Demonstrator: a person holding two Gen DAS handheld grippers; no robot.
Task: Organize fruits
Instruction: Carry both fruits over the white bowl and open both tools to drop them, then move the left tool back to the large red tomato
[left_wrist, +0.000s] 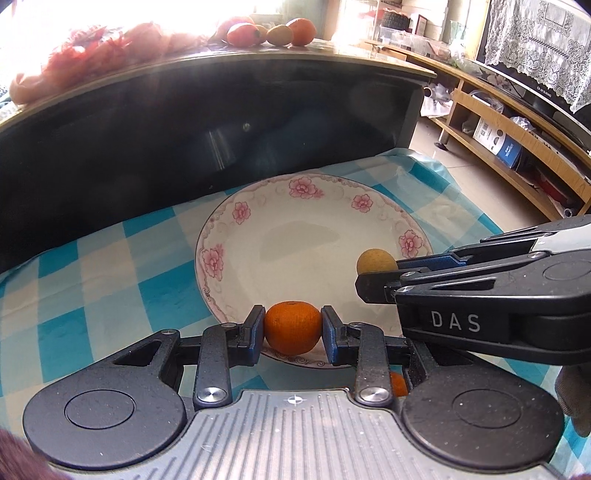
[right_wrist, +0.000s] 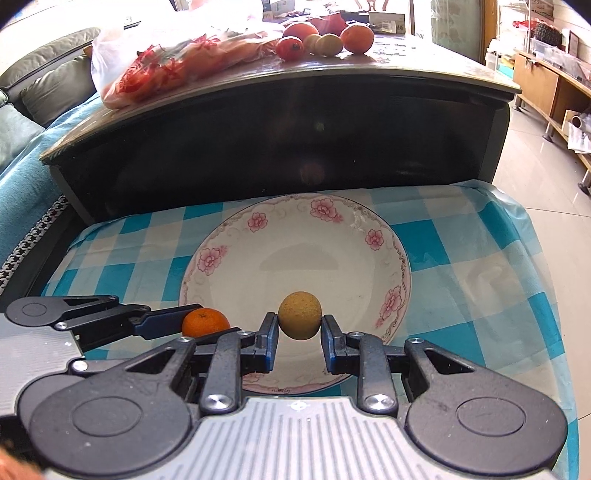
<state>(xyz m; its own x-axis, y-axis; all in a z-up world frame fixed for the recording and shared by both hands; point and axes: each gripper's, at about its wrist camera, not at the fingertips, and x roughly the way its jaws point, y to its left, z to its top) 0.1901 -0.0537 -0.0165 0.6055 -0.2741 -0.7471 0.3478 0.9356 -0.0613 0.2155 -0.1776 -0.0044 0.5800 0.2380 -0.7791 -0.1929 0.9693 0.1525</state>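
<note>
One checked blue-and-white cloth covers the low surface in front of a dark table and carries a white plate with pink flowers on its rim. Two grippers hang above the plate's near edge: the left gripper pinches an orange between its pads, and the right gripper pinches a smaller yellow-brown fruit, just to the right of the orange. More fruit sits on the dark table, well apart from both.

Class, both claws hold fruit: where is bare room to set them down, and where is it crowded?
The plate is bare across its well. The checked cloth lies open right of its rim. It is crowded at the near rim, where the left claw with the orange and the right claw with the yellow fruit meet.
</note>
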